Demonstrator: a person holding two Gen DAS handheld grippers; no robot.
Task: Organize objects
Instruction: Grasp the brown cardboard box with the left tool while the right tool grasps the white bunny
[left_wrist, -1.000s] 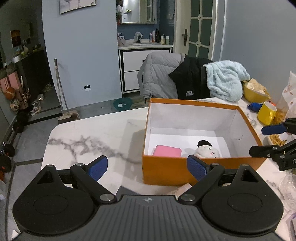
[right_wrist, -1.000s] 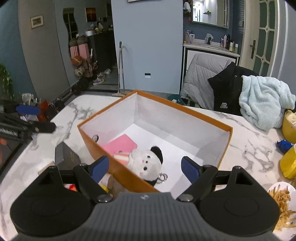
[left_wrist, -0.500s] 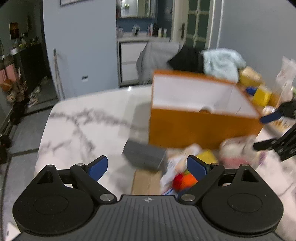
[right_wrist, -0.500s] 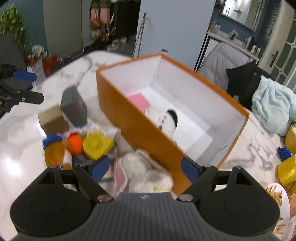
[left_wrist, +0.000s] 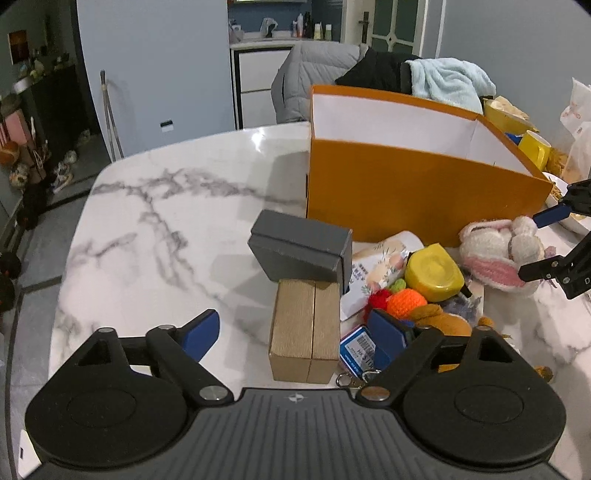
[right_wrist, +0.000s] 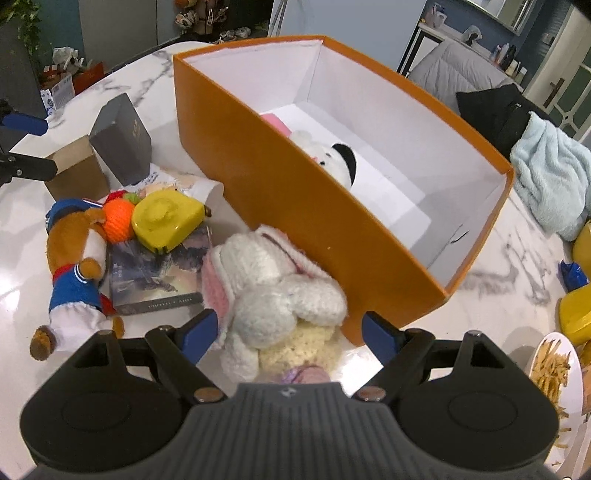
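On the marble table (left_wrist: 155, 229), the orange box (right_wrist: 295, 192) stands open, a white plush (right_wrist: 332, 155) and a pink item (right_wrist: 275, 122) inside. Beside its near wall: grey box (left_wrist: 299, 251), tan box (left_wrist: 306, 332), white bunny plush (right_wrist: 273, 280), yellow case (right_wrist: 166, 218). Left gripper (left_wrist: 295, 332): jaws apart, straddling the tan box, no contact. Right gripper (right_wrist: 284, 332): jaws apart over the bunny plush, not gripping.

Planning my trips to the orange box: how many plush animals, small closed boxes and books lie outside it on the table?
Plush animals: 2 (white rabbit, brown bear)
Small closed boxes: 2 (grey box, brown box)
Books: 1 (postcard book)
Total: 5
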